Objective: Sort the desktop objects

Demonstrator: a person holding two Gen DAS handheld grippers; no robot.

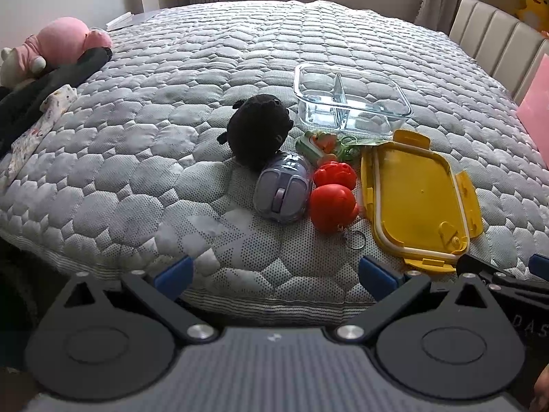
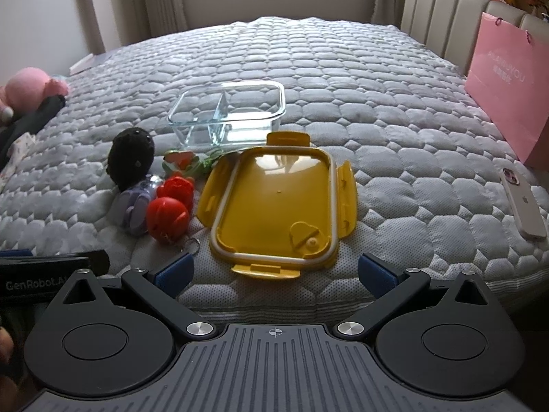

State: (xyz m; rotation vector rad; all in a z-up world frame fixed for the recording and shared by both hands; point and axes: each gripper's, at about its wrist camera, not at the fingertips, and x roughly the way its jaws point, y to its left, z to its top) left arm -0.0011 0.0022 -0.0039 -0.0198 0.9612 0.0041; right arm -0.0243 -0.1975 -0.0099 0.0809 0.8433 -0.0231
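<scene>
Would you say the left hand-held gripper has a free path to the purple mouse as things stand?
Probably yes. The left hand-held gripper is open and holds nothing, and only bare mattress lies before the mouse. The red toy sits close beside the mouse, so the grip looks tight there.

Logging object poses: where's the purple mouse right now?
In the left wrist view, the purple mouse lies on the mattress, centre frame, between the black plush and two red toys.

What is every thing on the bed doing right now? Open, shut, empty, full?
Glass box: open, empty.
Yellow lid: off, lying beside the box.
Left gripper: open, empty.
Right gripper: open, empty.
Red toys: out on the bed, not sorted yet.
</scene>
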